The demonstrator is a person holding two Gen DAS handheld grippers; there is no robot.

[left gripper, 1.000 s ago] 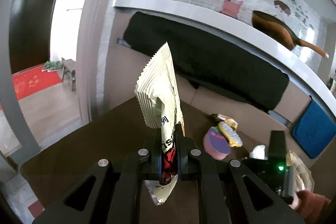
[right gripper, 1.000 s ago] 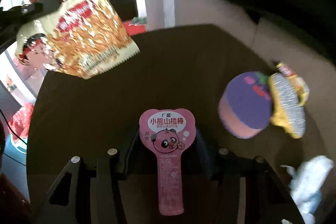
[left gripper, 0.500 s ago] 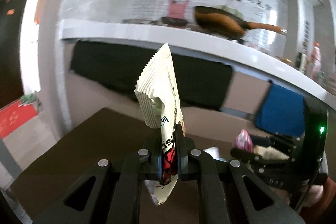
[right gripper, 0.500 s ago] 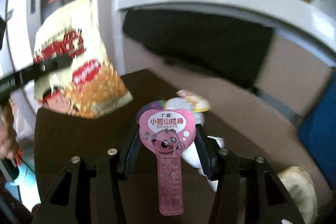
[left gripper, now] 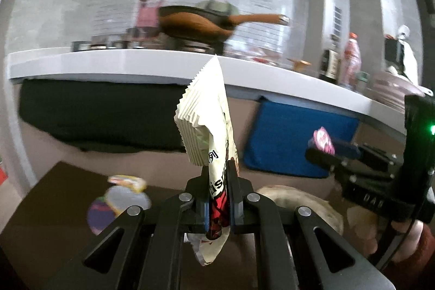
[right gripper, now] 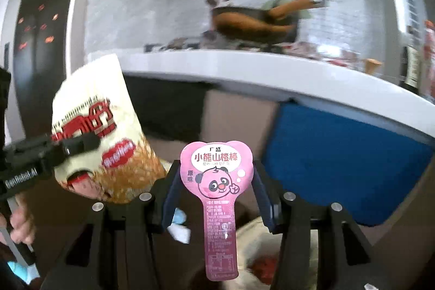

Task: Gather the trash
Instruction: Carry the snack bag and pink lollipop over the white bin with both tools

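Note:
My left gripper is shut on a cream snack bag that stands upright between its fingers. The right wrist view shows the same bag side-on at the left, printed in red and orange, with the left gripper clamped across it. My right gripper is shut on a pink heart-headed lollipop wrapper, its head wedged between the fingers. From the left wrist view the right gripper is at the far right, a hand below it. A purple wrapper and a yellow wrapper lie on the brown table.
A pale open bag sits below and between the grippers. White tissue lies under the right gripper. Behind is a white counter with a pan and bottles, and black cloth and blue cloth hang below it.
Both grippers have risen and swung right, away from the table's wrappers toward the counter and blue cloth. Each keeps its grip on its item.

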